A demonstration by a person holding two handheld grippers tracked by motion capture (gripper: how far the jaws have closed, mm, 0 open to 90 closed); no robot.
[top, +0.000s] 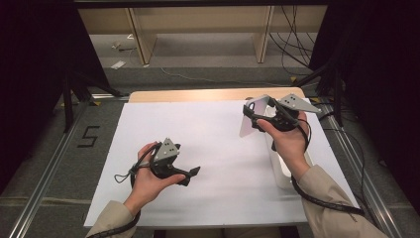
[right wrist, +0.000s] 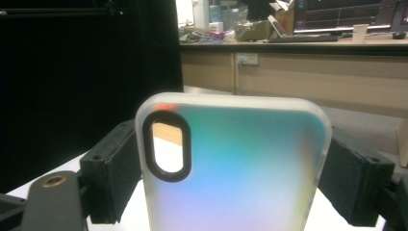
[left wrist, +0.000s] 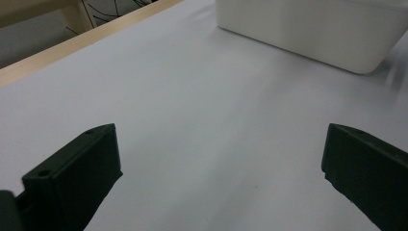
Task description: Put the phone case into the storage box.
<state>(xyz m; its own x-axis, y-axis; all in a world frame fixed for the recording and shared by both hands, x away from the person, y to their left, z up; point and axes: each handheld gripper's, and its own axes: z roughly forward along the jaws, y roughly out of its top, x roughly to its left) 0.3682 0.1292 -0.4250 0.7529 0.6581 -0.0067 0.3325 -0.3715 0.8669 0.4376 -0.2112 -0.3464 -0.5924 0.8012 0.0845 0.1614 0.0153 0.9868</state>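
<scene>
Two hand-held tongs work above a white-covered desk (top: 208, 148). The right tongs (top: 253, 115), raised over the far right part of the desk, are clamped on the long edges of a translucent phone case (right wrist: 235, 168), which stands upright between the black jaws; its oval camera cut-out (right wrist: 167, 146) sits near the top corner. The left tongs (top: 190, 174) rest low near the desk's front left, jaws wide apart with nothing between them. A white rectangular bin (left wrist: 312, 31) stands on the desk at the right, beneath the right forearm.
</scene>
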